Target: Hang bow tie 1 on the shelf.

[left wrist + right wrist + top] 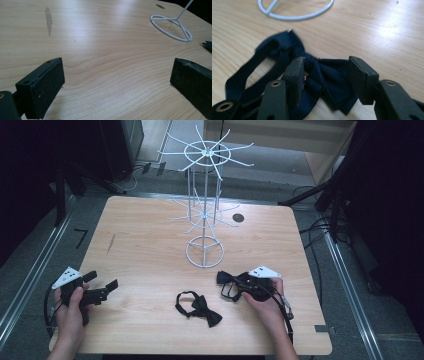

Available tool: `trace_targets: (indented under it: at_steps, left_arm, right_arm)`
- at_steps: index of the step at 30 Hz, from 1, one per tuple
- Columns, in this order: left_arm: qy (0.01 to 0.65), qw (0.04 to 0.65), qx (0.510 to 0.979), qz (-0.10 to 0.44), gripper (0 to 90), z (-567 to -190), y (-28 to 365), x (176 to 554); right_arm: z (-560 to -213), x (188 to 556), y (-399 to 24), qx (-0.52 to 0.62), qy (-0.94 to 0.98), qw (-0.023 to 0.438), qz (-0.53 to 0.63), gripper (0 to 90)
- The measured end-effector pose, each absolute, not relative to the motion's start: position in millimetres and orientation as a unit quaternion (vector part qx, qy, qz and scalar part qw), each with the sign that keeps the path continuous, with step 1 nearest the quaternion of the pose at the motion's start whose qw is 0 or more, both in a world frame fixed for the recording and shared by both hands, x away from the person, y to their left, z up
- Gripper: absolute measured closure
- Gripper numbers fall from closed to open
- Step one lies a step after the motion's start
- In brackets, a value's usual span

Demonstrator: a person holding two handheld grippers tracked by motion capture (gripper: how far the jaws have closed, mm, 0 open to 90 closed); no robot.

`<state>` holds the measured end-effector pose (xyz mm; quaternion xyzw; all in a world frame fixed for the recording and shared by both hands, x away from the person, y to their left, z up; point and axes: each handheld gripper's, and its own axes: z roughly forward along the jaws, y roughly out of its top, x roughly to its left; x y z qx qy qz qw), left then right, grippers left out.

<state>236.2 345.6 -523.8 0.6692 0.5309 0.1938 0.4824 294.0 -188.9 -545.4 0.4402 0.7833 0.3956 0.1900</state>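
Two bow ties are laid on the table (150, 245); one bow tie (200, 307) lies near centre, untouched; the other (329, 77) sits at right, straddled by the right gripper (324, 75), jaws parted; the left gripper (117, 77) is spread wide over bare wood; one wire stand (205, 210) is placed far centre.

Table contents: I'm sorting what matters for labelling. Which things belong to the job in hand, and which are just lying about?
In the job:
- right gripper, its fingers astride the dark blue bow tie
- white wire hanging rack, likely the target

Lying about:
- black bow tie mid-table
- left gripper, open over bare table
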Motion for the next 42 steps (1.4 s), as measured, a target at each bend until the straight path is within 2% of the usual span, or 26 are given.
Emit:
trace_targets:
  at_steps: [7, 16, 21, 28, 42]
  left_arm:
    - [0.531, 0.482, 0.669, 0.194, 0.0, -523.8, 345.7, 236.2]
    - [0.531, 0.482, 0.670, 0.192, 0.0, -523.8, 345.6, 235.9]
    - [0.531, 0.482, 0.670, 0.192, 0.0, -523.9, 345.7, 236.0]
    - [0.532, 0.483, 0.669, 0.190, 0.0, -523.9, 346.0, 236.1]
    - [0.531, 0.482, 0.670, 0.190, 0.0, -523.9, 346.2, 236.4]
  right_arm:
    - [-545.9, 291.3, -185.5, 0.439, 0.790, 0.205, 0.375, 51.8]
    - [-542.0, 287.1, -183.7, 0.458, 0.787, 0.212, 0.354, 71.3]
    - [-541.9, 286.6, -189.0, 0.469, 0.778, 0.192, 0.370, 82.1]
    - [-541.9, 286.3, -193.0, 0.486, 0.763, 0.166, 0.393, 84.5]
    - [-527.2, 277.1, -188.8, 0.484, 0.734, 0.188, 0.438, 84.5]
